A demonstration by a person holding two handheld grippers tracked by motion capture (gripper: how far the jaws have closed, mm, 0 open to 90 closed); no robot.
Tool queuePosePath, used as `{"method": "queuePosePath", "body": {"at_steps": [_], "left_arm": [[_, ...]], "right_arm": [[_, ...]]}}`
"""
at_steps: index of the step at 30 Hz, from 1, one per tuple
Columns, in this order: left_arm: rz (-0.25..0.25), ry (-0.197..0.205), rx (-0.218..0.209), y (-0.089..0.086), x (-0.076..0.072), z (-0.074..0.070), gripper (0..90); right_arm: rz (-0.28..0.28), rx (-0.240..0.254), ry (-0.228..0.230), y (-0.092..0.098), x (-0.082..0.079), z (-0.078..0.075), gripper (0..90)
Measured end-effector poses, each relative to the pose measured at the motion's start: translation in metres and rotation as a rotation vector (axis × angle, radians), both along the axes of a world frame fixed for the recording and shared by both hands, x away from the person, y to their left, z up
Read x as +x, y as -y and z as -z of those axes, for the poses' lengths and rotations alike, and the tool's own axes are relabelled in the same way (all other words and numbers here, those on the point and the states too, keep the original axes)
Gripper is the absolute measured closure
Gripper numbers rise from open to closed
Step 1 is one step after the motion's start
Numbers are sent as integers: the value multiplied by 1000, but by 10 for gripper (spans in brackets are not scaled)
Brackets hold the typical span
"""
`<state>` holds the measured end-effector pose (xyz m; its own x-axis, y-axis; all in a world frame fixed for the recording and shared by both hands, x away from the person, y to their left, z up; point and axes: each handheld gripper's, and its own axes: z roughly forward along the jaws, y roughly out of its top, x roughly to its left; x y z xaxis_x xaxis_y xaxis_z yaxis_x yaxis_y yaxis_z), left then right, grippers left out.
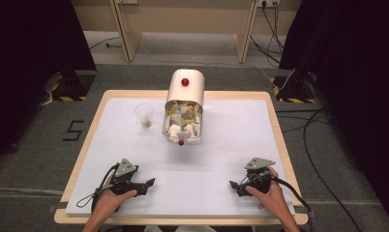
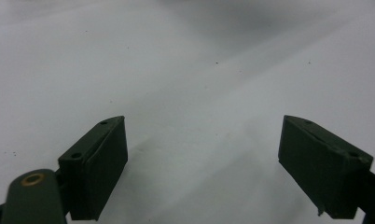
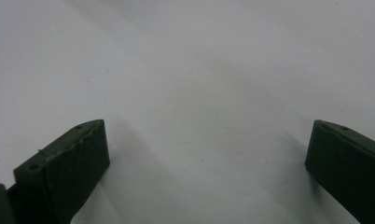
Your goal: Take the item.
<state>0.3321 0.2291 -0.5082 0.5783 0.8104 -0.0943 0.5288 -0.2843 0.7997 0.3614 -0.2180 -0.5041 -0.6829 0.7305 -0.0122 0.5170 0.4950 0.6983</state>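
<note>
Both grippers, left (image 1: 146,185) and right (image 1: 234,185), rest spread and empty on the table (image 1: 221,145). Nothing is started, I judge; next comes a reach to the bin (image 1: 184,107) or cup (image 1: 144,116).

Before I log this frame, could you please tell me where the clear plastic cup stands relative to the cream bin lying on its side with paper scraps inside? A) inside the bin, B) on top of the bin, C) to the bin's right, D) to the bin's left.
D: in the high view the clear plastic cup stands upright on the white table, just left of the cream bin, apart from it.
</note>
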Motion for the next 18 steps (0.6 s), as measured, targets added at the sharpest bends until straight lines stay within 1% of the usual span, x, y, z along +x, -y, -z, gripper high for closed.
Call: {"method": "queuePosePath", "body": {"at_steps": [3, 6, 8, 10, 13, 15, 17, 18], "left_arm": [[0, 6, 5, 0, -3, 0, 151], [5, 2, 13, 1, -5, 0, 151], [17, -4, 28, 2, -6, 1, 151], [21, 4, 48, 4, -7, 1, 151], [32, 4, 70, 6, -7, 1, 151], [41, -1, 80, 7, -7, 1, 151], [65, -11, 93, 10, -7, 2, 151], [66, -13, 98, 11, -7, 2, 142]], "right_arm": [[0, 0, 0, 0, 0, 0, 2], [0, 0, 0, 0, 0, 0, 2], [0, 0, 0, 0, 0, 0, 2], [0, 0, 0, 0, 0, 0, 2], [0, 0, 0, 0, 0, 0, 2], [0, 0, 0, 0, 0, 0, 2], [0, 0, 0, 0, 0, 0, 2], [0, 0, 0, 0, 0, 0, 2]]}}
